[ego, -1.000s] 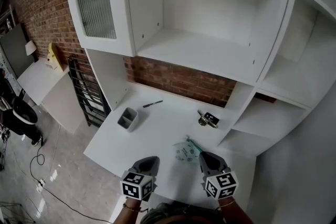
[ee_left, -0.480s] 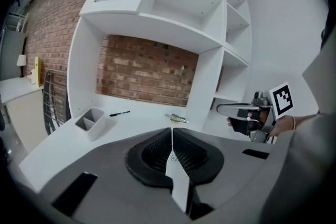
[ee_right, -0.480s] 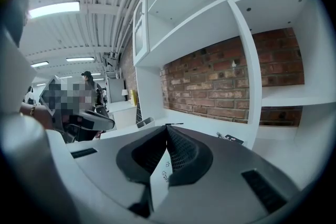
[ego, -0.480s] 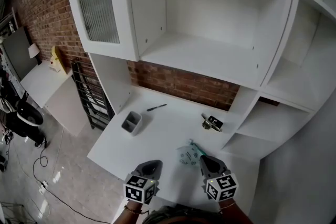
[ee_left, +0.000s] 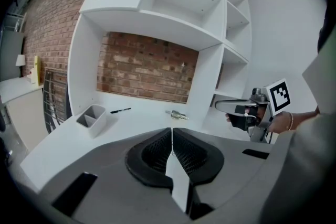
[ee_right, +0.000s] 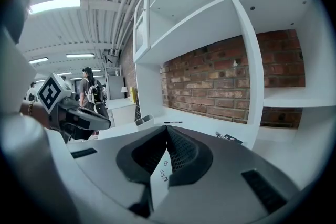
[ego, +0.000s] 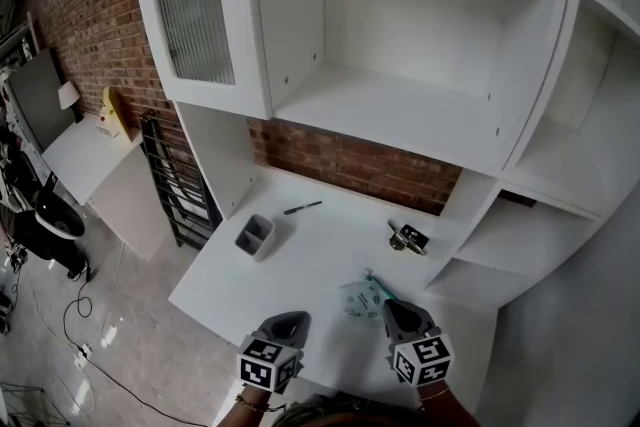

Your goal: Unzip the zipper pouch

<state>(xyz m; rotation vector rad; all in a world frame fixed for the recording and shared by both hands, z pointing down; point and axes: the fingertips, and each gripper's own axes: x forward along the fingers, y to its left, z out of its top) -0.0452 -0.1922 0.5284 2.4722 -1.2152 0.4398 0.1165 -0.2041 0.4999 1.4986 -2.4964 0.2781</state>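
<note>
A small pale pouch (ego: pixel 360 297) with a teal zipper edge lies flat on the white desk (ego: pixel 300 255), near its front. My right gripper (ego: pixel 394 306) hovers just right of the pouch, jaws shut and nothing held. My left gripper (ego: pixel 289 318) hangs to the pouch's left, clearly apart from it, also shut and empty. In the left gripper view the jaws (ee_left: pixel 171 130) meet in a thin line, and the right gripper (ee_left: pixel 245 110) shows at the right. The right gripper view shows its own jaws (ee_right: pixel 167 128) pressed together, with the left gripper (ee_right: pixel 80 118) at the left.
A grey two-slot box (ego: pixel 254 235) stands at the desk's left, with a black pen (ego: pixel 302 208) behind it. A small black and metal object (ego: pixel 406 237) lies at the back right by the brick wall. White shelves rise above and to the right. A person (ee_right: pixel 89 93) stands far off.
The head view has shifted a little, so the desk sits slightly lower and further right in the picture. Both grippers and the pouch keep their places.
</note>
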